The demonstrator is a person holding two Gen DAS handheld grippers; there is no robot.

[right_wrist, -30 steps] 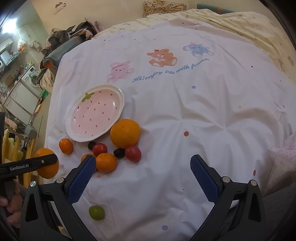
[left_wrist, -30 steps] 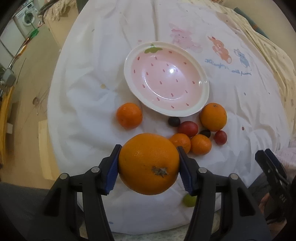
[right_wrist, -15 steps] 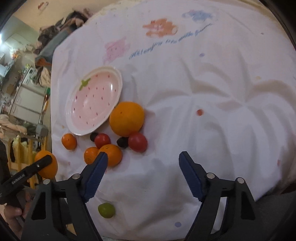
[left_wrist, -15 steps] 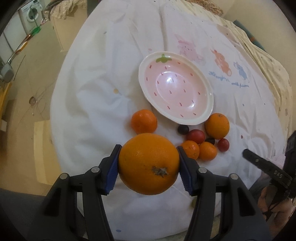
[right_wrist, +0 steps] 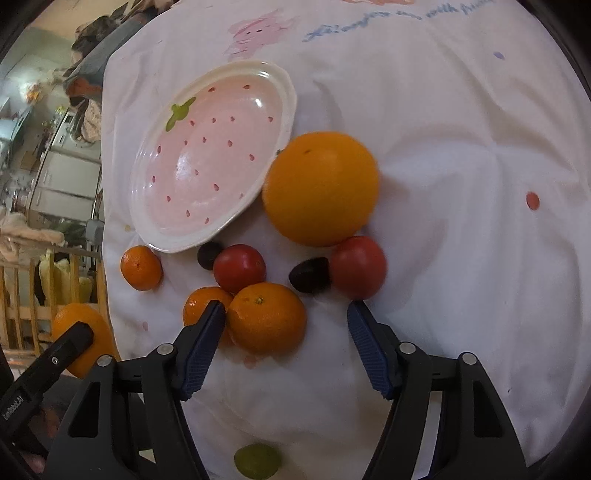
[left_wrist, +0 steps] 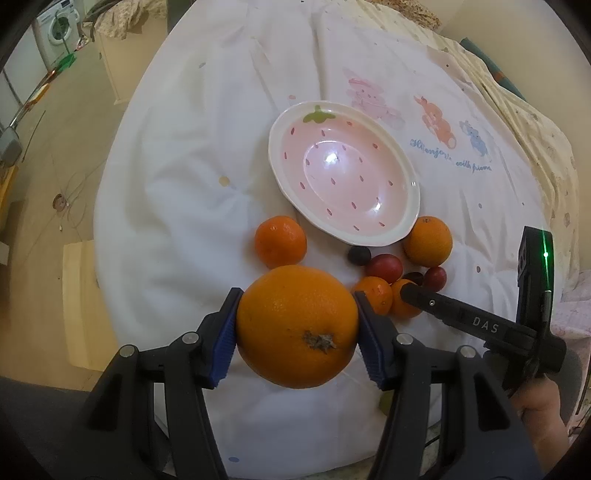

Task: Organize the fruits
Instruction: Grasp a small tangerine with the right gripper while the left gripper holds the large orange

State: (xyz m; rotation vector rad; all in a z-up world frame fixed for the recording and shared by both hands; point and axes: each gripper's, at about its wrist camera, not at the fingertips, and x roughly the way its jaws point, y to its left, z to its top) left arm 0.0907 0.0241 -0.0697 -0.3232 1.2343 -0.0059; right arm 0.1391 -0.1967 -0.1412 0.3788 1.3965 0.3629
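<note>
My left gripper [left_wrist: 297, 325] is shut on a large orange [left_wrist: 297, 326] and holds it above the cloth, short of the pink strawberry plate [left_wrist: 343, 177], which holds nothing. My right gripper [right_wrist: 286, 325] is open, low over the fruit cluster, its fingers either side of a mandarin [right_wrist: 267, 317]. Near it lie another mandarin [right_wrist: 201, 302], two red tomatoes [right_wrist: 240, 267] [right_wrist: 356, 266], two dark grapes [right_wrist: 308, 275] and a big orange [right_wrist: 319, 188]. A lone mandarin [left_wrist: 280, 242] sits left of the cluster. The held orange also shows in the right wrist view [right_wrist: 83, 341].
A green grape [right_wrist: 256, 459] lies near the cloth's front edge. The white printed cloth [left_wrist: 184, 166] covers a rounded surface that drops to the floor on the left. A washing machine [left_wrist: 55, 29] stands far left.
My right gripper has dropped and moved forward onto the fruit cluster, now straddling a mandarin. My left gripper with the large orange has risen and shifted slightly; the plate sits farther ahead.
</note>
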